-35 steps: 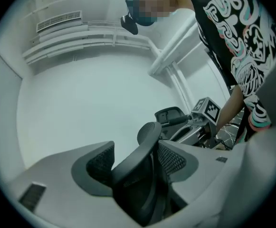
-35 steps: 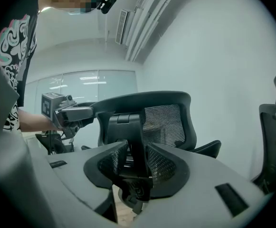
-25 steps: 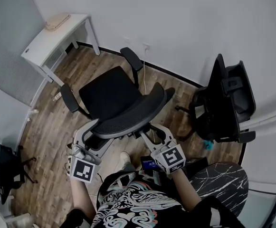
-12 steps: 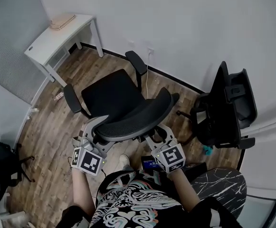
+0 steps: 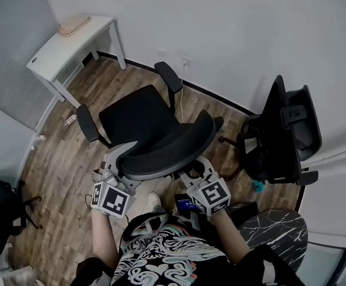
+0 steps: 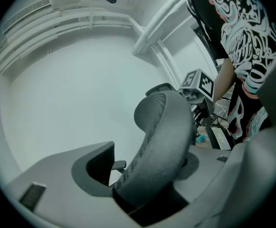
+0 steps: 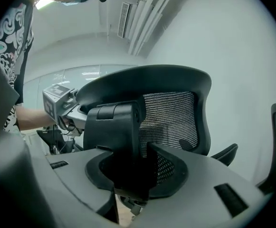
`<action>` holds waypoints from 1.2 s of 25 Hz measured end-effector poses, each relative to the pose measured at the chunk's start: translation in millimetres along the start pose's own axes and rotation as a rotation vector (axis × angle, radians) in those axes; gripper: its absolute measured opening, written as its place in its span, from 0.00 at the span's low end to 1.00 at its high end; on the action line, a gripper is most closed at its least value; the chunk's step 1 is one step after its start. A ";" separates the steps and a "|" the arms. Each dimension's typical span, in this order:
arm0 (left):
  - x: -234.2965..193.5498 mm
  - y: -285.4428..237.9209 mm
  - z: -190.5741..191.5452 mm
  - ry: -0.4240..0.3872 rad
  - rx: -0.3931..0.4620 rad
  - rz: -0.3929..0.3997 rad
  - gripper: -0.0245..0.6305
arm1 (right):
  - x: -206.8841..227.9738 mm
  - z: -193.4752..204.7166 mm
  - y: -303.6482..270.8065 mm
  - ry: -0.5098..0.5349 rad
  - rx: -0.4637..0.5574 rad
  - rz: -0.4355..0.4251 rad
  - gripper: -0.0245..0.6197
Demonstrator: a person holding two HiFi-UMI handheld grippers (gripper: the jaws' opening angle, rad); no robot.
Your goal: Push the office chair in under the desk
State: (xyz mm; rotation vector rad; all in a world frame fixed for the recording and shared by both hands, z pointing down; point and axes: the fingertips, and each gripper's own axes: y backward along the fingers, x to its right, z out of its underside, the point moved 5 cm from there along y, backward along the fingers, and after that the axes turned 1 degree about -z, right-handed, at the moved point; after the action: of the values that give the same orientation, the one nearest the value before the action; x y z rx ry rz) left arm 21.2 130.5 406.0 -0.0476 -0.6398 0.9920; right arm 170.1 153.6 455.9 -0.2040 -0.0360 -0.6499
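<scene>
**Chair nowhere near the desk yet**

Grabbing stage, I reckon. The right gripper (image 5: pixel 192 169) has just been closing and now clamps the chair (image 5: pixel 138 119) by its back post (image 7: pixel 121 141). The left gripper (image 5: pixel 118 158) just widened and sits loose around the backrest (image 5: pixel 167 149) rim. The desk (image 5: pixel 52 57) is well apart, so next up is steering the chair over there.

My head view looks steeply down from above on the office chair (image 5: pixel 143 121), with the desk (image 5: pixel 65 46) at far left. The left gripper view sits tight against the backrest (image 6: pixel 161 141) edge and faces right to the right gripper (image 6: pixel 195 93); the right gripper view, equally close behind the backrest, faces left to the left gripper (image 7: pixel 73 114). All three share the backrest.
</scene>
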 end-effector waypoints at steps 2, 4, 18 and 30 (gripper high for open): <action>-1.0 -0.2 -0.6 -0.002 0.010 -0.011 0.50 | 0.0 -0.6 -0.1 0.003 0.000 -0.001 0.20; -2.1 -0.5 -0.1 -0.010 0.016 -0.029 0.49 | -0.3 -0.7 -0.8 0.007 0.002 -0.003 0.20; -2.7 0.5 5.9 -0.099 -0.042 -0.006 0.35 | -2.2 -0.6 -3.4 0.009 -0.001 -0.039 0.19; -6.2 -2.5 7.7 -0.086 -0.065 0.005 0.34 | 0.8 -2.5 -8.6 0.051 -0.010 -0.080 0.16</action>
State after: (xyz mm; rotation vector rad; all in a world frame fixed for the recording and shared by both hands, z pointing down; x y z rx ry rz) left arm 16.7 122.3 410.2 -0.0640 -0.7509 0.9820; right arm 165.4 145.9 455.0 -0.1962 0.0081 -0.7350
